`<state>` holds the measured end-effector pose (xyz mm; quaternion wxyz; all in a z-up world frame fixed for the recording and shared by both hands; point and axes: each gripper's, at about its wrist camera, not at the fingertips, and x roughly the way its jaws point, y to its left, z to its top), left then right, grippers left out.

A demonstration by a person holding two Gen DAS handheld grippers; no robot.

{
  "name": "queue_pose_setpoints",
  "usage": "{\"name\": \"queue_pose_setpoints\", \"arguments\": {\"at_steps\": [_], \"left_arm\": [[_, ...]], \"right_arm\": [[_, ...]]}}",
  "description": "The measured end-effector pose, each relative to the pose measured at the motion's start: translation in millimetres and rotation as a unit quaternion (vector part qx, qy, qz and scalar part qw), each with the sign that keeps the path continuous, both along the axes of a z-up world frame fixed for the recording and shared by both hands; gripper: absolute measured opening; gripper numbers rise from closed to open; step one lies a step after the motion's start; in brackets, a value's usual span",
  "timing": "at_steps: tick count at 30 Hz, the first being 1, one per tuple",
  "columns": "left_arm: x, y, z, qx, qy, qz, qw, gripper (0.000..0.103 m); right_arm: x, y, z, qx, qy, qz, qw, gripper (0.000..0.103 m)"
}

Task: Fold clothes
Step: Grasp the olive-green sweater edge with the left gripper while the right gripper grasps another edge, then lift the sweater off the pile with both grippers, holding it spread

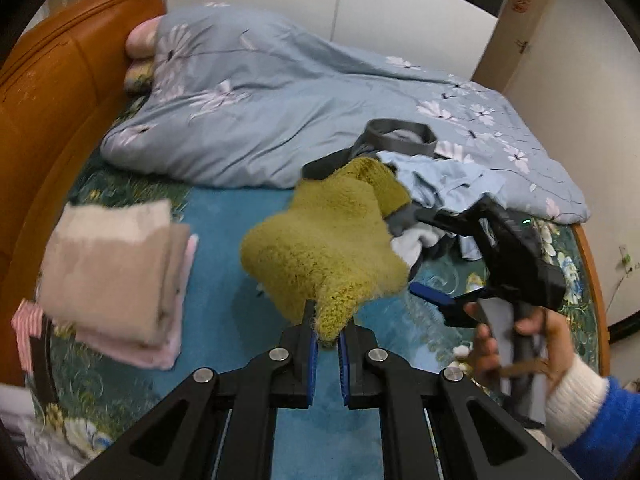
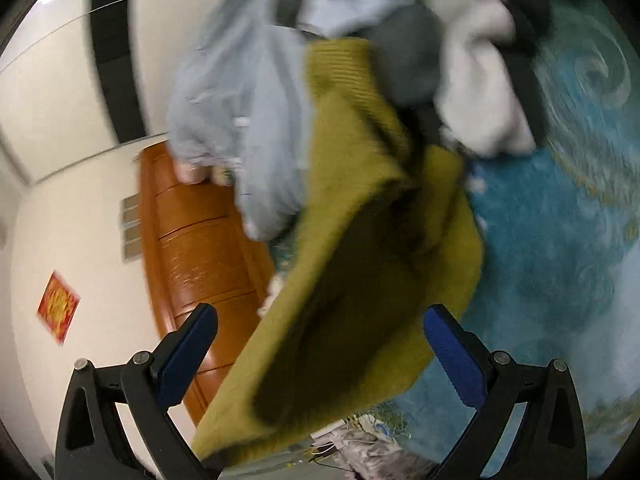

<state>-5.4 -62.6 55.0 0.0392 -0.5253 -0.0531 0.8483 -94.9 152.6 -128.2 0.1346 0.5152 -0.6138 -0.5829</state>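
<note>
An olive-green fuzzy garment rises off the bed, and my left gripper is shut on its near corner. Its far end still lies in a heap of light-blue, grey and white clothes. My right gripper, held by a hand, stands open at the garment's right edge. In the blurred right wrist view, the green garment hangs between the wide-apart fingers of the right gripper, with the clothes heap above it.
A folded stack of beige and pink clothes sits at the left on the teal patterned sheet. A blue floral duvet covers the far half of the bed. An orange headboard runs along the left, with white walls behind.
</note>
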Motion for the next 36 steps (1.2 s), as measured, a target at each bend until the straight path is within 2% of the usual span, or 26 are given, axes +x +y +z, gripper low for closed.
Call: {"name": "queue_pose_setpoints", "arguments": {"at_steps": [4, 8, 10, 12, 16, 17, 18, 19, 21, 22, 26, 30, 33, 36], "left_arm": [[8, -15, -4, 0.005, -0.012, 0.022, 0.9997, 0.009], [9, -25, -12, 0.001, -0.021, 0.033, 0.9992, 0.009], [7, -31, -13, 0.007, -0.023, 0.043, 0.9988, 0.009], [4, -35, -14, 0.007, -0.024, 0.048, 0.9986, 0.009], [-2, -43, -16, 0.001, -0.026, 0.053, 0.9983, 0.009], [-3, -44, -16, -0.004, -0.026, 0.053, 0.9982, 0.009], [-5, -46, -16, -0.008, -0.026, 0.054, 0.9982, 0.009], [-6, -47, -16, -0.012, -0.026, 0.055, 0.9981, 0.009], [-9, -54, -19, -0.012, -0.029, 0.063, 0.9975, 0.009], [-10, -57, -20, -0.012, -0.031, 0.067, 0.9972, 0.009], [-17, -69, -19, -0.015, -0.025, 0.082, 0.9962, 0.009], [-28, -77, 0, -0.024, 0.008, 0.089, 0.9957, 0.009], [-38, -80, 28, -0.031, 0.05, 0.088, 0.9944, 0.009], [-45, -79, 58, -0.032, 0.092, 0.084, 0.9916, 0.009]], "right_arm": [[-7, -11, -34, -0.01, -0.04, -0.019, 0.999, 0.102], [-37, -18, -48, 0.005, -0.044, -0.02, 0.999, 0.101], [-59, -24, -55, 0.02, -0.052, -0.007, 0.998, 0.094], [-78, -29, -61, 0.032, -0.061, 0.007, 0.998, 0.079], [-117, -48, -77, 0.063, -0.067, 0.072, 0.993, 0.077], [-124, -53, -79, 0.067, -0.066, 0.085, 0.992, 0.071], [-130, -56, -80, 0.066, -0.065, 0.093, 0.991, 0.056], [-136, -60, -81, 0.063, -0.066, 0.1, 0.991, 0.048], [-145, -64, -79, 0.059, -0.071, 0.104, 0.99, 0.023], [-147, -65, -76, 0.059, -0.069, 0.107, 0.99, 0.017], [-155, -62, -46, 0.045, -0.013, 0.112, 0.993, 0.013], [-166, -41, 13, 0.043, 0.06, 0.1, 0.992, 0.013], [-168, -14, 73, 0.036, 0.126, 0.07, 0.989, 0.013], [-161, 13, 137, 0.041, 0.188, 0.05, 0.98, 0.013]]}}
